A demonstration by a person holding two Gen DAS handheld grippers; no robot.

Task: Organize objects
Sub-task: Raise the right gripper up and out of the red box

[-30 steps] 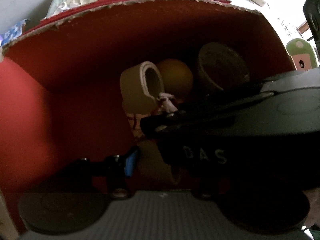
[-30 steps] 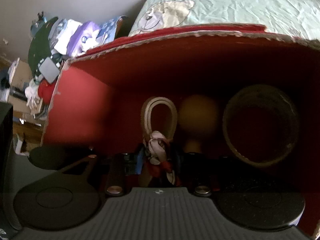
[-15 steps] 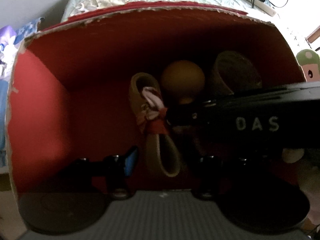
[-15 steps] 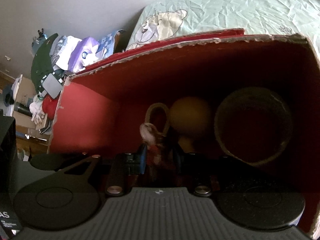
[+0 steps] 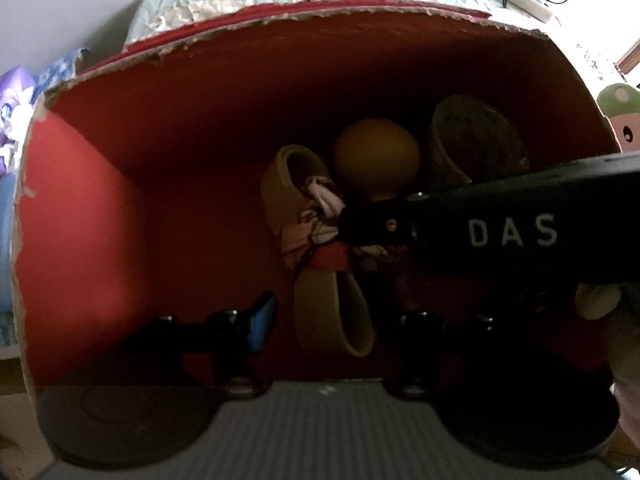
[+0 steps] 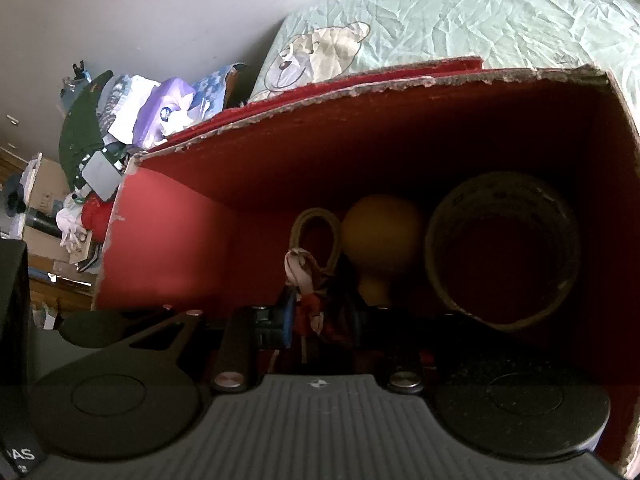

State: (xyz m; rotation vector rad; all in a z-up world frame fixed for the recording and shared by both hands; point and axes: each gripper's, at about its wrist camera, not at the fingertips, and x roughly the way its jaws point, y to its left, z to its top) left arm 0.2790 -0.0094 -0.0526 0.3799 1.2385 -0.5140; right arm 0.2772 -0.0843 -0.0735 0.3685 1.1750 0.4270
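A beige strap [image 5: 332, 320], tied in the middle with a red and white cloth [image 5: 316, 224], lies inside the red cardboard box [image 5: 100, 220]. My right gripper [image 5: 352, 228] reaches in from the right and its jaws are closing on the cloth knot. In the right wrist view the knot [image 6: 304, 276] sits between the right gripper's [image 6: 320, 316] pads, with the strap's far loop [image 6: 316, 220] beyond. My left gripper [image 5: 340, 320] straddles the near loop, open, with its pads clear of it. A yellow ball [image 5: 376, 156] and a tape roll [image 5: 476, 140] stand behind.
The box [image 6: 168, 232] has torn rims and sits on a pale green bedspread [image 6: 480, 20]. The ball [image 6: 380, 240] and tape roll [image 6: 500, 184] fill the box's far right. Piled packets and clothes [image 6: 120, 120] lie to the left. A hand [image 5: 624, 360] shows at the right edge.
The left gripper's jaws have spread off the strap and its view has drawn back. The strap now lies stretched out on the box floor, the right gripper still at its knot.
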